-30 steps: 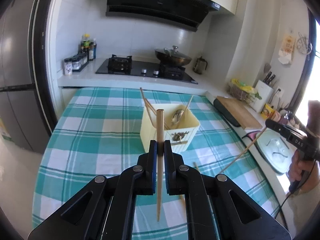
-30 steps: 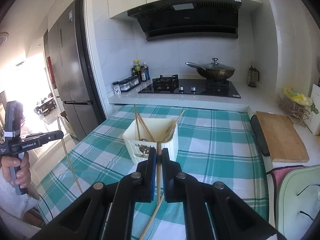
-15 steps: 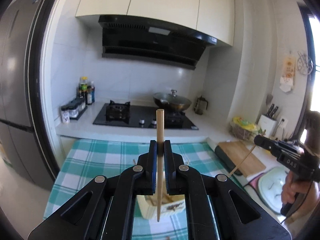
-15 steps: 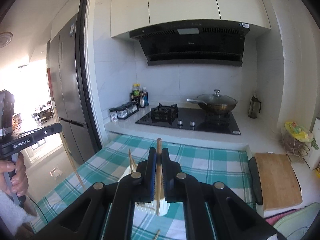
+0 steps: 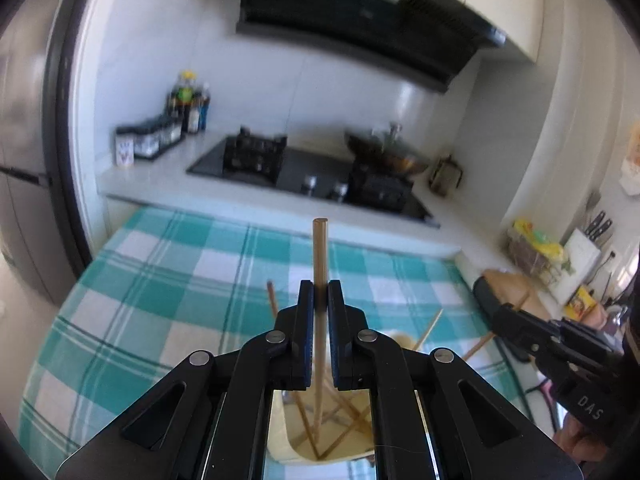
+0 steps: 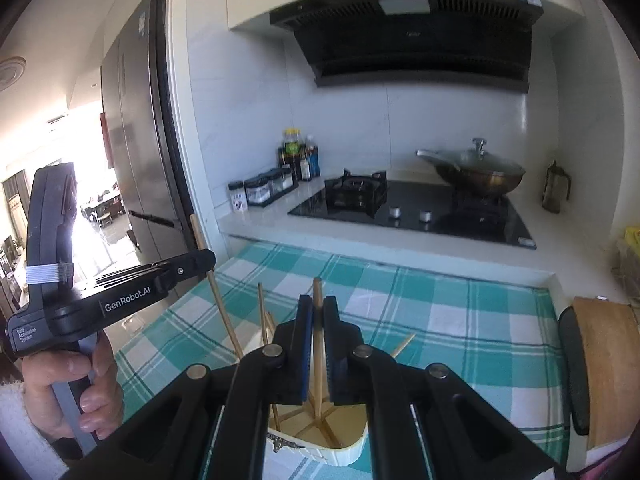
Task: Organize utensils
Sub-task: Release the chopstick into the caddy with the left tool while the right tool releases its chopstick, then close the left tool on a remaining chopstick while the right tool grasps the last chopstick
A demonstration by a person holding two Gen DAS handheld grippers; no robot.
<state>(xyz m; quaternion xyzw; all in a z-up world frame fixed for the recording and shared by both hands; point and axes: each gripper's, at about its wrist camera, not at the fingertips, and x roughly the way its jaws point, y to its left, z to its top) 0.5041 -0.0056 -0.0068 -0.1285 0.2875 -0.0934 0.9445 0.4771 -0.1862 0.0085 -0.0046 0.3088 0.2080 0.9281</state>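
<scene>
I am clamping one chopstick (image 5: pixel 320 264) in the left gripper (image 5: pixel 319 296), another chopstick (image 6: pixel 318 340) in the right gripper (image 6: pixel 318 312), over the holder (image 6: pixel 348 450); both tips risk snagging the crossed sticks inside.

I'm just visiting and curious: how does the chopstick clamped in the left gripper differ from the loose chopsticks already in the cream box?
The clamped chopstick stands almost upright, while the loose chopsticks lean and cross at angles. The clamped chopstick is pinched between the left gripper and hangs over the cream box; the loose chopsticks rest inside it, untouched. Both look like plain light wood.
</scene>
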